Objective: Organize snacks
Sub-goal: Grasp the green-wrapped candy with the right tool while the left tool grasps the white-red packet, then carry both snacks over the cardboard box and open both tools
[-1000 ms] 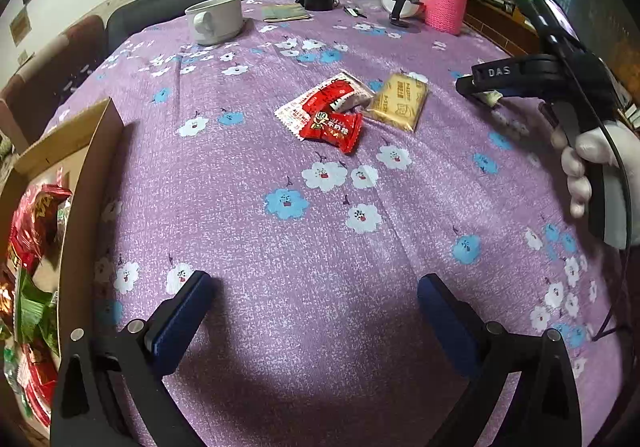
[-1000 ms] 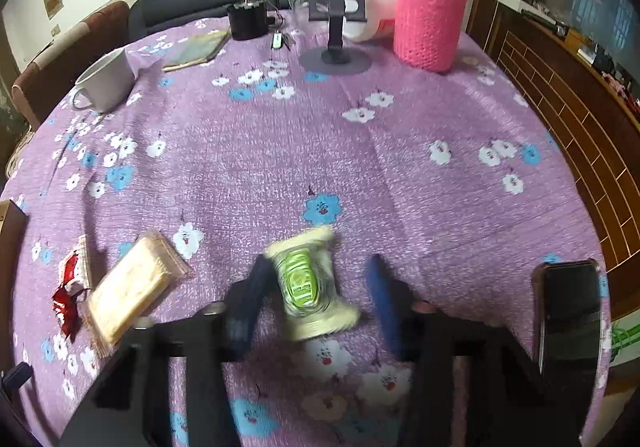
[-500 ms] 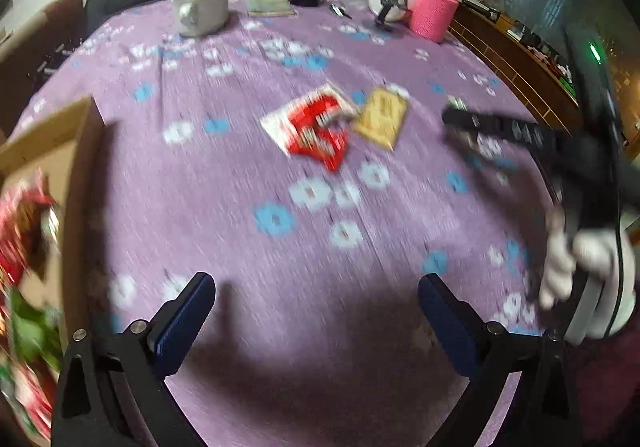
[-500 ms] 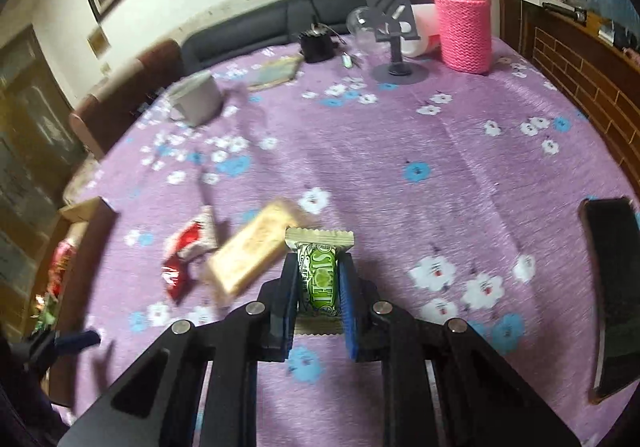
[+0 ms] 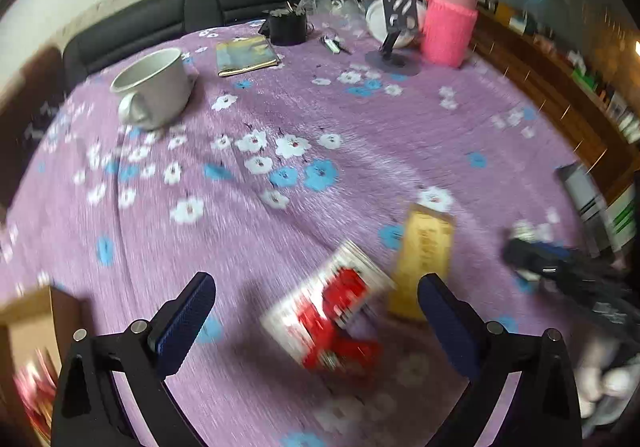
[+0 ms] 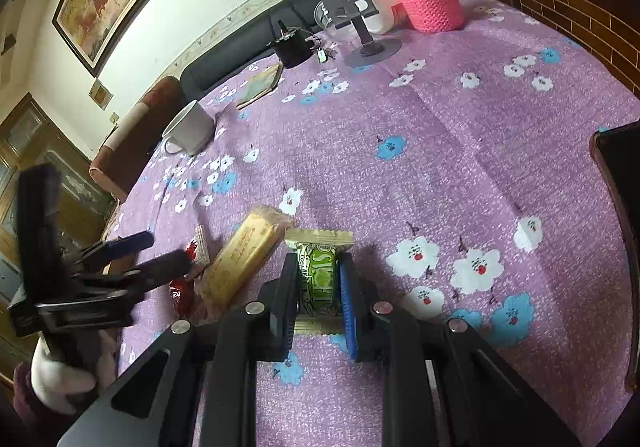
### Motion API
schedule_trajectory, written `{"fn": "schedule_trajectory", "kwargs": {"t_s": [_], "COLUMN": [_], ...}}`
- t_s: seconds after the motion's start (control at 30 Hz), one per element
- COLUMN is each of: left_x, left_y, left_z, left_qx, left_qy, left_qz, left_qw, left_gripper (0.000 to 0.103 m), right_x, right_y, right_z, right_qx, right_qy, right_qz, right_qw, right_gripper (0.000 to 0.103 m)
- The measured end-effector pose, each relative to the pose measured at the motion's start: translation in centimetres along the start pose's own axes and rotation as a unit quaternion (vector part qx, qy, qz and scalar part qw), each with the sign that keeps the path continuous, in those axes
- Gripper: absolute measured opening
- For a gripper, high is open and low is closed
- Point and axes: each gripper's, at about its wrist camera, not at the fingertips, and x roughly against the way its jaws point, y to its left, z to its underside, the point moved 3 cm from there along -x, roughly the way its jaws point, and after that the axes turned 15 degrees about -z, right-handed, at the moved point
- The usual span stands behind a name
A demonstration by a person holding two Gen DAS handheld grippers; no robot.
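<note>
My right gripper (image 6: 318, 267) is shut on a green snack packet (image 6: 319, 275) with cream crimped ends, held just above the purple flowered cloth. To its left a yellow biscuit pack (image 6: 244, 259) lies flat, with red snack packets (image 6: 184, 287) beyond it. In the blurred left wrist view my left gripper (image 5: 316, 299) stands open over the red and white packets (image 5: 336, 319), with the yellow biscuit pack (image 5: 426, 263) by its right finger. The left gripper (image 6: 132, 255) also shows in the right wrist view, held by a gloved hand (image 6: 60, 371). The right gripper (image 5: 536, 259) shows dark at the right edge.
A cardboard box (image 5: 28, 323) holding red packets sits at the lower left. Across the table's far side stand a white mug (image 5: 154, 87), a booklet (image 5: 245, 55), a black cup (image 5: 287, 27), a phone stand (image 5: 394, 31) and a pink-sleeved flask (image 5: 450, 23). A dark phone (image 6: 620, 215) lies at the right.
The right gripper closed on the green packet, lifted it and swung left. The left gripper moved away from the box toward the red packets, which now lie between its fingers.
</note>
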Motion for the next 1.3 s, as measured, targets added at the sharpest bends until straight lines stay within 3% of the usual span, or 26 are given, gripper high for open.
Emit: {"fn": "schedule_trajectory", "kwargs": {"t_s": [0.07,0.1,0.13,0.2,0.47,0.57,0.67,0.73,0.77,0.83,0.87,1.03,1.3], "left_x": [-0.9,-1.1,-1.0,-0.3,2.9,3.1,2.7,2.5,2.6,2.9,3.0,5.2,10.6], "left_y": [-0.5,-0.6,-0.6,-0.6,-0.6,-0.7,-1.1,-1.3,-1.2,-1.0,-0.9,0.9,6.6], "left_z": [0.2,0.6,0.9,1.7,6.6,6.7,6.2,6.0,6.1,6.3,6.5,7.0,9.3], "left_qx": [-0.025,-0.033,-0.034,-0.037,-0.025,-0.022,-0.027,-0.026,-0.021,-0.018,-0.015,0.031,0.132], "left_qy": [0.010,0.016,0.019,0.016,0.024,0.020,0.012,0.004,0.004,0.002,0.002,-0.015,-0.057], "left_qz": [0.000,0.008,0.011,0.013,0.034,0.022,0.007,0.007,0.010,0.014,0.019,0.052,0.096], "left_qw": [0.9996,0.9993,0.9992,0.9991,0.9988,0.9993,0.9996,0.9996,0.9997,0.9997,0.9997,0.9980,0.9850], "left_gripper": [0.085,0.063,0.051,0.037,0.035,0.036,0.045,0.046,0.046,0.033,0.033,0.033,0.033], "right_x": [0.2,0.3,0.3,0.2,-0.7,-1.1,-1.2,-1.2,-1.2,-1.0,-1.0,-0.8,-0.4], "right_y": [0.2,0.2,0.3,0.4,1.1,1.3,1.3,1.3,1.3,1.1,1.1,1.0,1.3], "right_z": [-0.1,-0.1,-0.1,0.0,0.9,1.1,1.2,1.2,1.3,1.2,1.2,1.2,1.1], "right_qx": [0.003,0.004,0.007,0.010,0.023,0.028,0.034,0.033,0.032,0.028,0.025,0.026,0.035], "right_qy": [-0.004,-0.005,-0.006,-0.005,0.013,0.020,0.021,0.020,0.019,0.015,0.014,0.012,-0.002], "right_qz": [-0.001,-0.001,0.001,0.004,0.011,0.014,0.018,0.017,0.016,0.015,0.014,0.014,0.001], "right_qw": [1.000,1.000,1.000,1.000,1.000,0.999,0.999,0.999,0.999,0.999,0.999,0.999,0.999], "right_gripper": [0.018,0.018,0.018,0.018,0.018,0.018,0.018,0.018,0.018,0.018,0.018,0.018,0.018]}}
